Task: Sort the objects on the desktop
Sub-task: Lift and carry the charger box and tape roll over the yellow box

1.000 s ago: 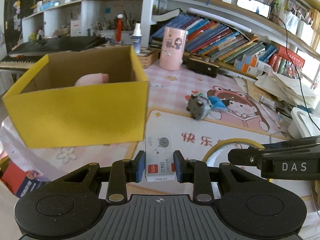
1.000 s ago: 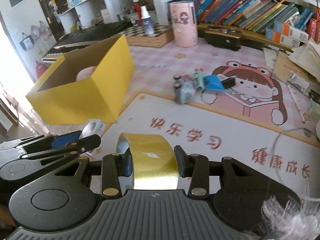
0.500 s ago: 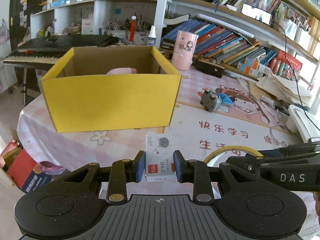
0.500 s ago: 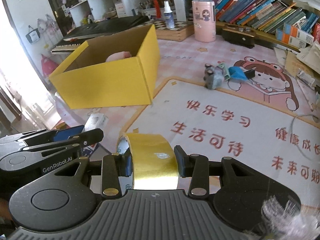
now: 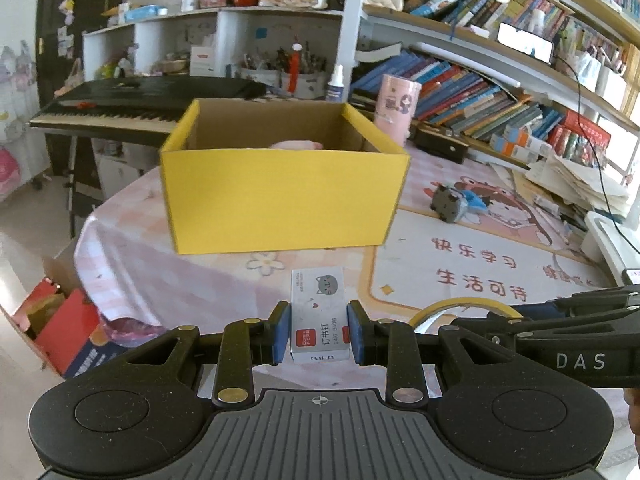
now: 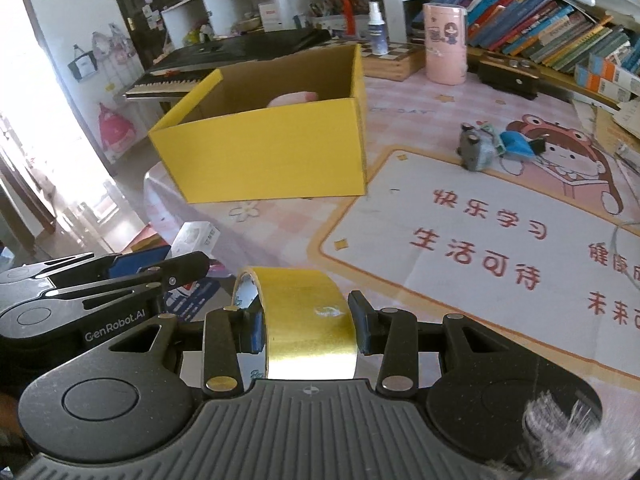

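Observation:
My left gripper [image 5: 319,334] is shut on a small white staple box [image 5: 318,312] with a grey cat print, held above the table in front of the yellow cardboard box [image 5: 280,200]. My right gripper [image 6: 308,326] is shut on a roll of yellow tape [image 6: 304,320], whose rim also shows in the left wrist view [image 5: 460,306]. The yellow box [image 6: 272,152] is open on top, with a pink soft object [image 6: 294,98] inside. The left gripper and staple box [image 6: 196,236] show at the right wrist view's left.
A grey toy with blue pieces [image 6: 480,148] lies on the cartoon desk mat [image 6: 480,220]. A pink cylinder [image 6: 446,48], spray bottle [image 6: 378,28] and dark case [image 6: 510,74] stand behind. Books line the back right. The table edge [image 5: 86,240] drops off left, above red boxes [image 5: 68,324].
Both grippers have pulled back and up from the yellow box, which now looks farther away. Each still holds its object.

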A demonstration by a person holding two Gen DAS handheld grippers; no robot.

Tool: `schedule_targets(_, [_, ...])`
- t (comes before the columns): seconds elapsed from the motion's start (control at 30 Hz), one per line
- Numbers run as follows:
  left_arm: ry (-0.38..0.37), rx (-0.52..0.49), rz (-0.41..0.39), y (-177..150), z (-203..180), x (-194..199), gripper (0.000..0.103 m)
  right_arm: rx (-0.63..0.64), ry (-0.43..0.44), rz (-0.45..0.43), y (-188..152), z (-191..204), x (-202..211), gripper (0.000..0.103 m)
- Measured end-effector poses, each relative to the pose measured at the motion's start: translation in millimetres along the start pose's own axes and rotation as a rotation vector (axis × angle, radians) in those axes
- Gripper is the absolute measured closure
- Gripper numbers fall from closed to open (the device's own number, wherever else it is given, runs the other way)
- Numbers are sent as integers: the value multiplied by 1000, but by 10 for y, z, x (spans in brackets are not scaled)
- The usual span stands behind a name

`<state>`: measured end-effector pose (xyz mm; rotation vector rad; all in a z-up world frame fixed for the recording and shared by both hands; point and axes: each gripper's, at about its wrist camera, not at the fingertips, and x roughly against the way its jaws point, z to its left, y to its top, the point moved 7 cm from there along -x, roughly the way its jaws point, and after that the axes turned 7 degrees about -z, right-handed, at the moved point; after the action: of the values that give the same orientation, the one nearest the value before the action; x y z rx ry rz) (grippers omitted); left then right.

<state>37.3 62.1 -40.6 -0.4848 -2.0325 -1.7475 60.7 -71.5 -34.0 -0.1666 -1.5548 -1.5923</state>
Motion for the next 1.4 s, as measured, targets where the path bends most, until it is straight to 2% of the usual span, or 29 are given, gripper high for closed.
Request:
schedule_targets(0.37, [54, 21, -14, -58, 295, 184, 74, 36, 51, 3, -54, 352, -74, 65])
schedule_targets(1.0, [76, 18, -39, -40, 508, 279, 74, 50, 75, 12, -60, 609, -133, 65])
schedule_targets(1.17, [81, 30, -61, 76, 545, 255, 74, 47, 72, -6, 21, 608, -147, 65])
schedule_targets(1.4, [85, 42, -142, 446, 524, 144, 74, 43, 69, -88, 416, 545, -142, 65])
